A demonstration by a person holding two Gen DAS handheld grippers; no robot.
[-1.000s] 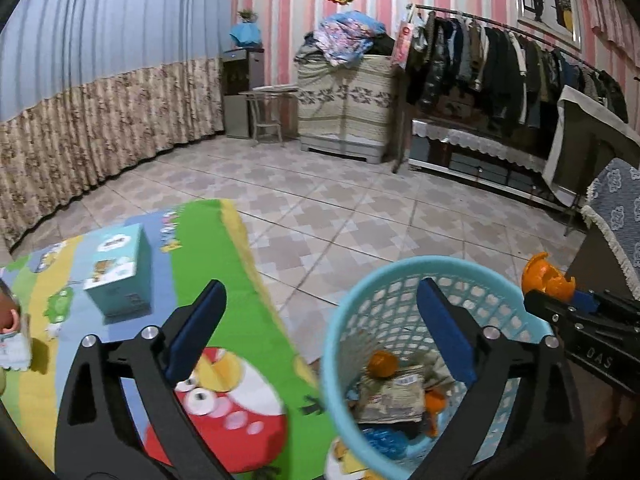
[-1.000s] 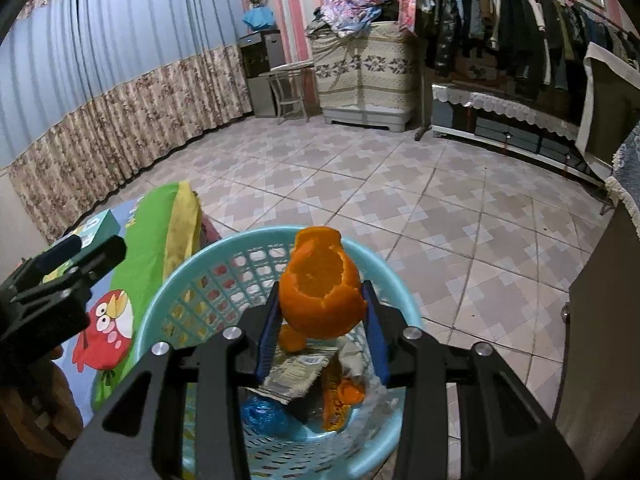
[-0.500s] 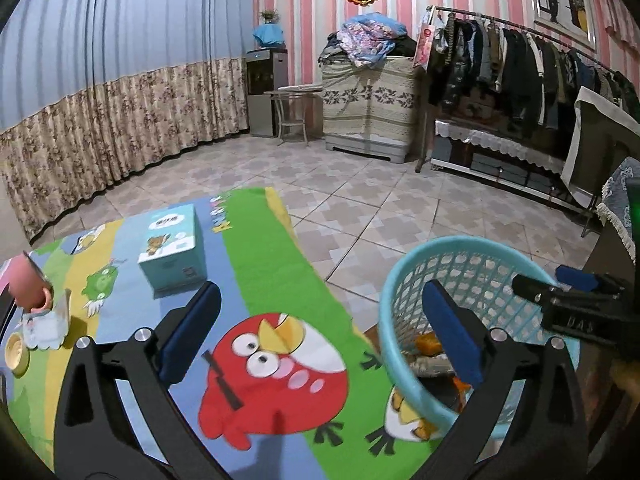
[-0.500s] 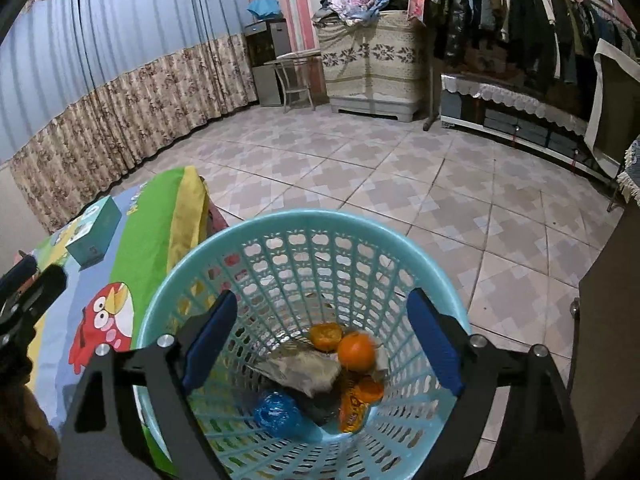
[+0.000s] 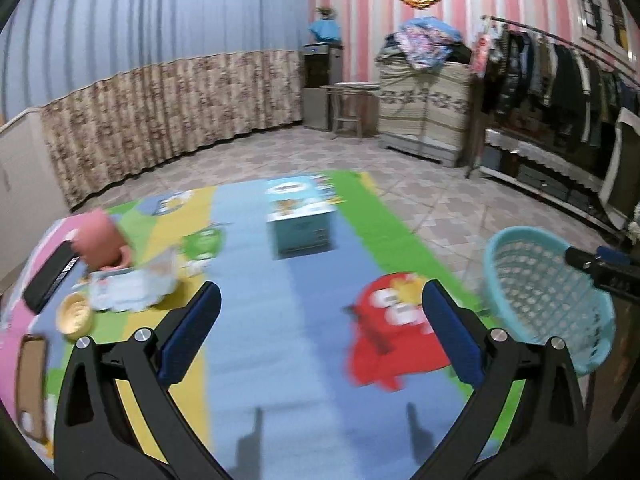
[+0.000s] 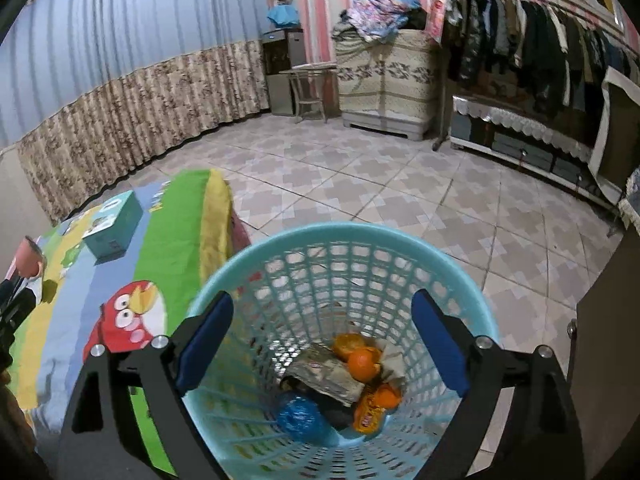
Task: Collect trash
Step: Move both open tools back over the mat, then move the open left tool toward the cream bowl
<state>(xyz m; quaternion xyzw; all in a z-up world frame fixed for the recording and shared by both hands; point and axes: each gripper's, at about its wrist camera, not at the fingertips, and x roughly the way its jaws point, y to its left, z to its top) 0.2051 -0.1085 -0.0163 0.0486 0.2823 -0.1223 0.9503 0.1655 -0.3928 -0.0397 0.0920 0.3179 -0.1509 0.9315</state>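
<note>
— Where do things stand?

— My right gripper [image 6: 320, 336] hangs over the basket [image 6: 472, 280], fingers spread and empty; peels and wrappers lie in its bottom. My left gripper [image 5: 320, 320], also spread, faces the bench [image 5: 280, 360].

— Next?

— I'd guess the crumpled wrapper [image 5: 132, 284] beside the pink cup [image 5: 100, 240]: approach low, pinch only paper.

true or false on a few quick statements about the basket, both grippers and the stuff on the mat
1. The right gripper is open above the blue basket. True.
2. The basket is empty. False: orange peel and wrappers lie in it.
3. The left gripper holds a teal box. False: it is open and empty; the teal box sits on the mat.
4. A pink cup is at the mat's left end. True.
</note>
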